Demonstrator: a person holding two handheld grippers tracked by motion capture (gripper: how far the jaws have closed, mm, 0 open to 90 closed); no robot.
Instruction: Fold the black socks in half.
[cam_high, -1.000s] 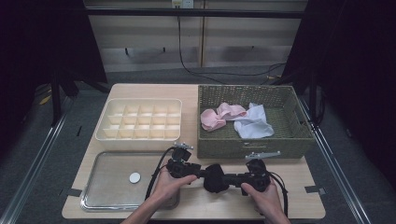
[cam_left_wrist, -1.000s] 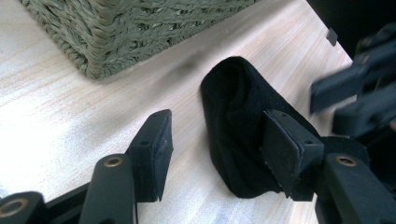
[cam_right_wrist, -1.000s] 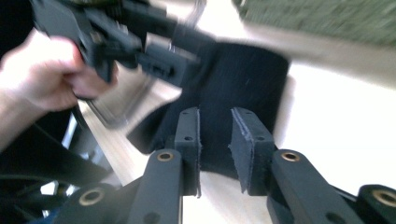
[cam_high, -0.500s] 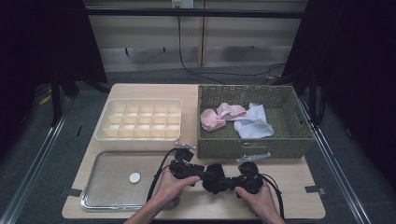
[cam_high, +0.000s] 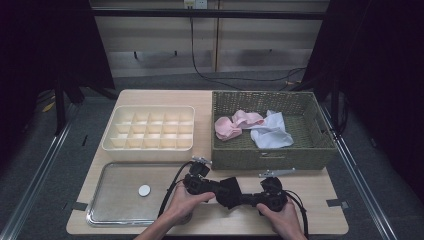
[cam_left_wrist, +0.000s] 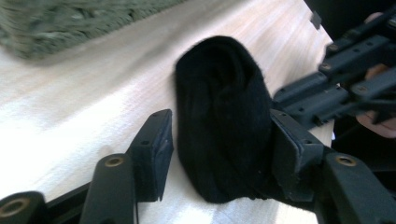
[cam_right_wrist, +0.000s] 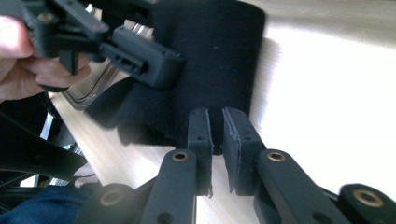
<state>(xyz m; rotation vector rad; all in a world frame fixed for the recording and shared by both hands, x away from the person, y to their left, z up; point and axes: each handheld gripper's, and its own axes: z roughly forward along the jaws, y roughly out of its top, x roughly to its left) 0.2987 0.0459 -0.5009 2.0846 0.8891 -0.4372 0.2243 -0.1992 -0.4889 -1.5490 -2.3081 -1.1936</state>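
Observation:
A folded black sock (cam_high: 230, 192) lies on the wooden table near its front edge, between my two grippers. My left gripper (cam_high: 210, 187) comes at it from the left. In the left gripper view the sock (cam_left_wrist: 224, 121) sits between the jaws of the left gripper (cam_left_wrist: 222, 135), which have just been closing. One pad (cam_left_wrist: 292, 144) touches the sock and the other stands a sliver off it. My right gripper (cam_high: 252, 199) comes from the right. Its jaws have just been closing, and in the right gripper view the right gripper (cam_right_wrist: 215, 126) pinches the near edge of the sock (cam_right_wrist: 210, 56).
A wicker basket (cam_high: 272, 155) at the back right holds a pink cloth (cam_high: 232, 125) and a white cloth (cam_high: 272, 132). A cream compartment box (cam_high: 150, 145) stands at the back left. A metal tray (cam_high: 115, 210) at the front left carries a small white disc (cam_high: 144, 190).
The right hand has edged a little to the left, toward the sock. The left hand and the sock have stayed about where they were.

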